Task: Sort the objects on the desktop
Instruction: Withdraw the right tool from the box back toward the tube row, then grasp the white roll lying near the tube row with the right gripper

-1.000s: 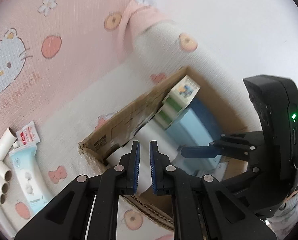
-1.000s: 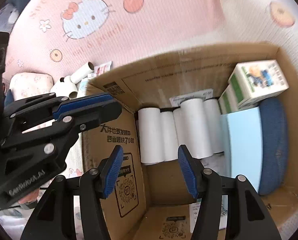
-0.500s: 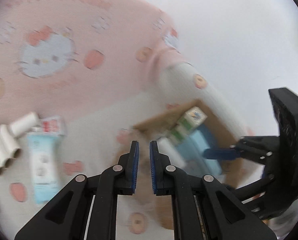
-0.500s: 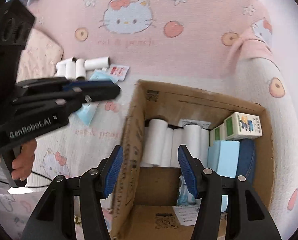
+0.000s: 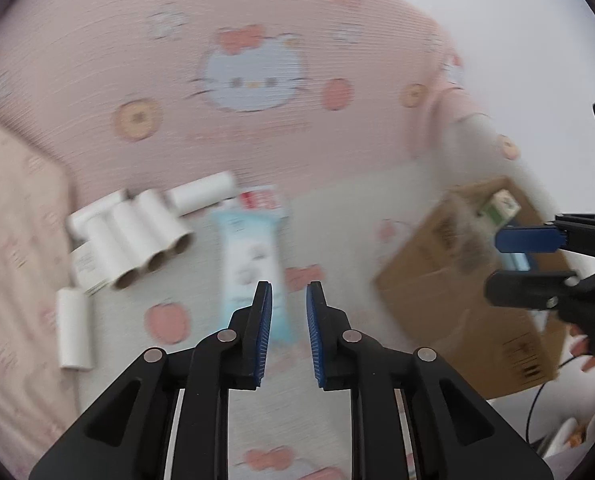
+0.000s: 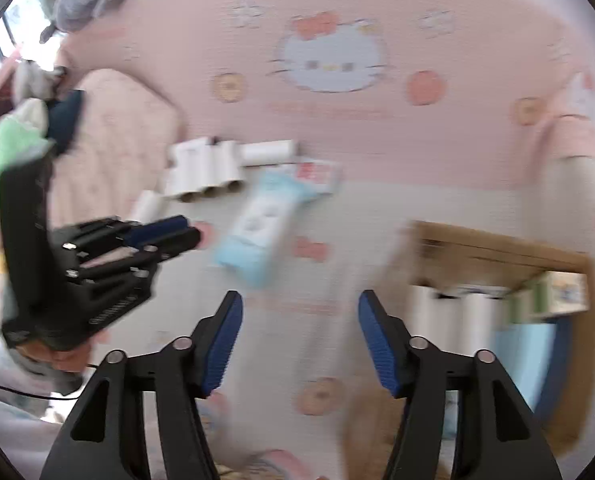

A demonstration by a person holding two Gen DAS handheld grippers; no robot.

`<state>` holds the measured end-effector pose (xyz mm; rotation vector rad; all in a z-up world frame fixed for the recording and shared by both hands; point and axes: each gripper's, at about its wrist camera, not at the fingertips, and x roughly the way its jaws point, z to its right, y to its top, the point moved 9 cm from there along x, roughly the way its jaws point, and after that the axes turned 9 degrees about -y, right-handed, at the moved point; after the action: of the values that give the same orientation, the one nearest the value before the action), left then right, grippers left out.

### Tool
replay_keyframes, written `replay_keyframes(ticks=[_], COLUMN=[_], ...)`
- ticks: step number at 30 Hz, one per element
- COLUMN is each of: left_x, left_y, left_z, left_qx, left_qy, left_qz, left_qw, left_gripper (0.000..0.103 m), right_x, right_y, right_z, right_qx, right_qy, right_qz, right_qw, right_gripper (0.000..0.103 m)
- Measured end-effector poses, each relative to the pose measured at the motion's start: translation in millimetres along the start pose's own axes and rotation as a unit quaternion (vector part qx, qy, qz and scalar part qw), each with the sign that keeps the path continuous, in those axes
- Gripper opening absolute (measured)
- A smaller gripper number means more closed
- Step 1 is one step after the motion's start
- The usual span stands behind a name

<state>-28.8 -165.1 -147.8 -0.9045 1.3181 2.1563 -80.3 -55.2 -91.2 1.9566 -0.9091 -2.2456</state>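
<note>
The left gripper (image 5: pixel 288 298) hung over the pale blue packet (image 5: pixel 251 258) on the bedspread (image 5: pixel 337 240), its jaws opening, still narrow, nothing between them. The right gripper (image 6: pixel 299 308) was widening too, empty, left of the cardboard box (image 6: pixel 497 248) holding white rolls (image 6: pixel 449 316)

Under my fingers spreads a white and pink cartoon-cat bedspread (image 6: pixel 337 60), blurred. A pale quilted pillow (image 6: pixel 113 136) lies left. Daylight enters a window (image 6: pixel 1 36) at upper left; white wall (image 5: pixel 517 20) upper right.
</note>
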Motion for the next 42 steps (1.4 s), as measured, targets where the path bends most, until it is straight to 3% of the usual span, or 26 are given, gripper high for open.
replay_keyframes(ticks=[8, 14, 18, 20, 22, 26, 31, 37, 40, 42], left_x=[-30, -41, -36, -31, -28, -26, -23, -9, 6, 12], left_y=[-22, -52, -72, -80, -87, -90, -80, -71, -72, -68], left_z=[-81, -124, -148, -165, -186, -217, -244, -266, -285, -286], left_qx=[-0.079, -0.100, -0.150, -0.183, -0.234, -0.325, -0.326, -0.352, -0.373, -0.371], left_qy=[0.065, 0.124, 0.107, 0.104, 0.095, 0.038, 0.064, 0.049, 0.064, 0.050], left_qz=[0.016, 0.017, 0.002, -0.007, -0.015, 0.001, 0.007, 0.010, -0.012, -0.018], left_qw=[0.9946, 0.9871, 0.9829, 0.9776, 0.9675, 0.9449, 0.9432, 0.9348, 0.9254, 0.9272], left_gripper=[0.022, 0.022, 0.026, 0.034, 0.045, 0.053, 0.054, 0.054, 0.054, 0.054], right_x=[33, 75, 99, 109, 123, 156, 184, 199, 207, 208], right_y=[35, 50, 55, 54, 50, 40, 47, 73, 78, 81], right_z=[-61, -101, -134, -148, -159, -174, -180, -200, -211, -213], right_qx=[0.012, -0.012, -0.030, -0.024, -0.013, -0.014, -0.032, -0.022, -0.050, -0.069], right_qy=[0.067, 0.062, 0.096, 0.127, 0.141, 0.144, 0.123, 0.162, 0.148, 0.134], right_qz=[0.020, 0.037, 0.066, 0.087, 0.096, 0.069, 0.049, 0.056, 0.053, 0.060], right_qw=[0.997, 0.997, 0.993, 0.988, 0.985, 0.987, 0.991, 0.985, 0.986, 0.987], right_gripper=[0.061, 0.061, 0.061, 0.061, 0.061, 0.061, 0.061, 0.061, 0.061, 0.061])
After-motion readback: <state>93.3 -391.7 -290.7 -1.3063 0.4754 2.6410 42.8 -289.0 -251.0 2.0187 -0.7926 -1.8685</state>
